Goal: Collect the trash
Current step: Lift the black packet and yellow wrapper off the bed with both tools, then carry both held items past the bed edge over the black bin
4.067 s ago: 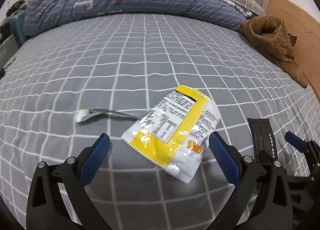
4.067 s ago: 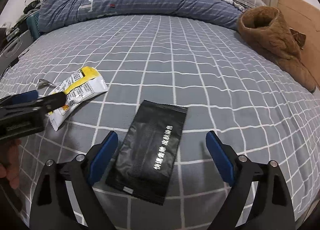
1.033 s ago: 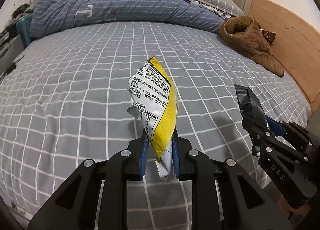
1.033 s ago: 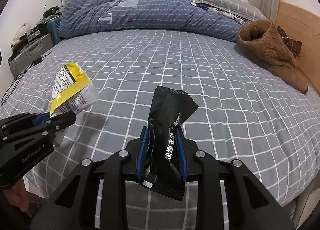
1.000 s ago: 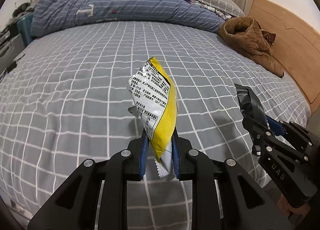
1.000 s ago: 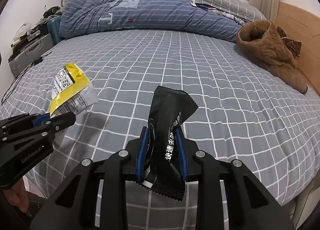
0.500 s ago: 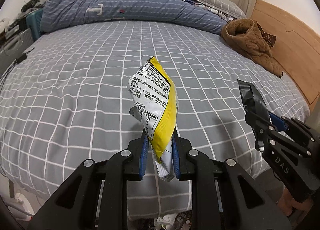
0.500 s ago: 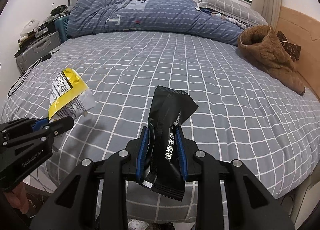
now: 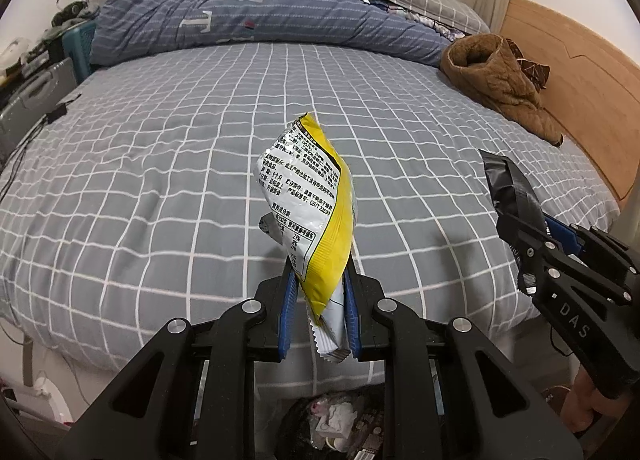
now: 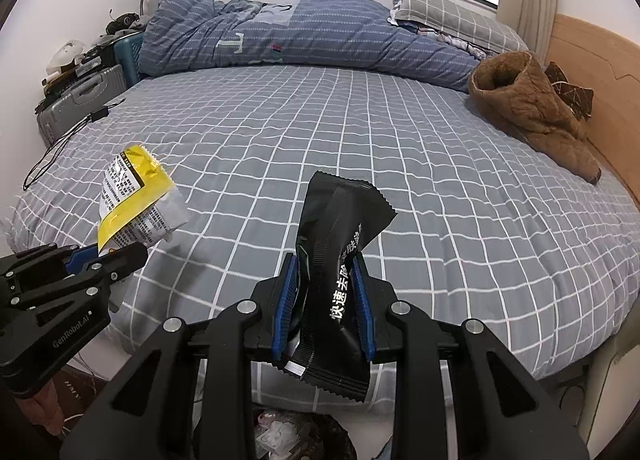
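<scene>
A yellow snack packet (image 9: 316,219) is pinched upright by the left claw (image 9: 318,310); a black sachet (image 10: 336,280) is clamped by the right claw (image 10: 323,306), above the bed (image 10: 440,187).

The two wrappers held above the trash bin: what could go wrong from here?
1. The yellow wrapper is pinched only at its lower end by the left gripper, so it may slip out early.
2. The trash bin shows only partly below, so the black wrapper in the right gripper may miss it.
</scene>
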A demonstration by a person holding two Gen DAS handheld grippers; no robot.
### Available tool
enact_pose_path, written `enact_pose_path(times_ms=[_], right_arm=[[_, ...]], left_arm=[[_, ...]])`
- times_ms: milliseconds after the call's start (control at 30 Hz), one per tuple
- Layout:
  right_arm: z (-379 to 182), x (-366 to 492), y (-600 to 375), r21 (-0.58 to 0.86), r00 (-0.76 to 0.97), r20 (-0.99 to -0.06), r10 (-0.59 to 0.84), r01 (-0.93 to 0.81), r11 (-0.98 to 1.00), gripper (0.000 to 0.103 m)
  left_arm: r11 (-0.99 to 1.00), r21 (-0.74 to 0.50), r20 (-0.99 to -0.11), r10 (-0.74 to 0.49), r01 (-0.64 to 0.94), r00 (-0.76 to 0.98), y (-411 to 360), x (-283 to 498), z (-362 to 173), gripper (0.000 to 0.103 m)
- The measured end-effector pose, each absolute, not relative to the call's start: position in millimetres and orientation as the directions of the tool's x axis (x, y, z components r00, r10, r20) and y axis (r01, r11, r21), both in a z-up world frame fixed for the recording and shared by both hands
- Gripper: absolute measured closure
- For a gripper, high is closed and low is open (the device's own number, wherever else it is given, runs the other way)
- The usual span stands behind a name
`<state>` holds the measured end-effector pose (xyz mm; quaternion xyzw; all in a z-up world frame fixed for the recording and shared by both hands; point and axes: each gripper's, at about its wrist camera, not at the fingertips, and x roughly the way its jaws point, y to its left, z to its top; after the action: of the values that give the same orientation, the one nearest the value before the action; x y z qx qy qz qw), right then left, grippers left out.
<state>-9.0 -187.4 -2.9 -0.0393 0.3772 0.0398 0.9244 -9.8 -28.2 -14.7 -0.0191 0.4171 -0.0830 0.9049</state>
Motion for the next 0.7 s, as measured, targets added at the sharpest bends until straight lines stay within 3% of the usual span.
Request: enact_pose_path(times_ms=[700], right_arm=[[2.4,-97.0,-179.1,-0.024,0.697,-0.715,0.054,-0.102,0.994,0.077]], left_arm=[[0.988,-0.089,-0.755,-0.151,0.128,0.638,-16.1,-95.3,-9.1,0.083]])
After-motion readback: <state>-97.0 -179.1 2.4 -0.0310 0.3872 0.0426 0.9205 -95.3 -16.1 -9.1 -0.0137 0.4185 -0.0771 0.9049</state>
